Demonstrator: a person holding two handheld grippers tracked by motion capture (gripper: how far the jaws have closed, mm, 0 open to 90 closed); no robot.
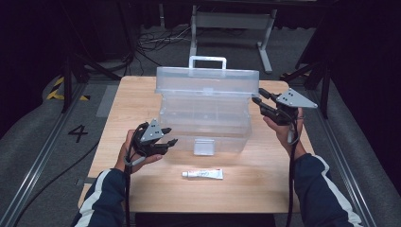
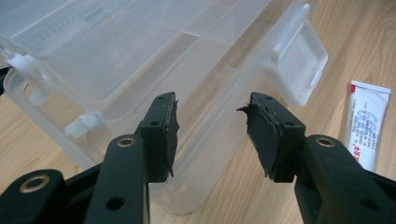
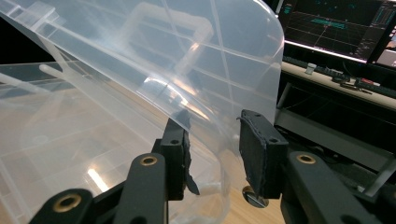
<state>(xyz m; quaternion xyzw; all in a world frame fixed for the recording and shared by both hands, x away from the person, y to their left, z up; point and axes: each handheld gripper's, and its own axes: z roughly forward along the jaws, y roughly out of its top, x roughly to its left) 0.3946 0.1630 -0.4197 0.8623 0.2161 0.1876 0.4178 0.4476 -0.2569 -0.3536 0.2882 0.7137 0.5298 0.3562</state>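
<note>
From here I judge the job in hand to be opening the clear plastic box point(image 1: 203, 118) at the middle of the table point(image 1: 265, 189) and getting the small tube point(image 1: 202, 174) into it, and I'd call it roughly half done: the lid point(image 1: 207, 79) is swung up toward twelve o'clock with its handle point(image 1: 207, 60) on top, the front latch point(image 1: 204, 146) hangs free at six o'clock on the box, and the tube lies flat on the wood just beyond that, at six o'clock from the box, untouched. My right gripper point(image 1: 257, 97) sits at the lid's three o'clock corner; in the right gripper view its jaws stand moderately apart with the lid's edge point(image 3: 219, 140) passing between them, and I cannot tell whether either pad is pressing on the plastic, so I treat it as steadying rather than clamping. My left gripper point(image 1: 170, 135) hovers near the box's front corner at about eight o'clock, jaws spread wide with nothing in them; the left gripper view shows the box wall point(image 2: 201, 154) just ahead and the tube point(image 2: 369, 126) off at three o'clock. What is left, as I see it: swing the left gripper to the tube, pinch it, lift it over the front wall, drop it in a compartment, then lower the lid and snap the latch
</note>
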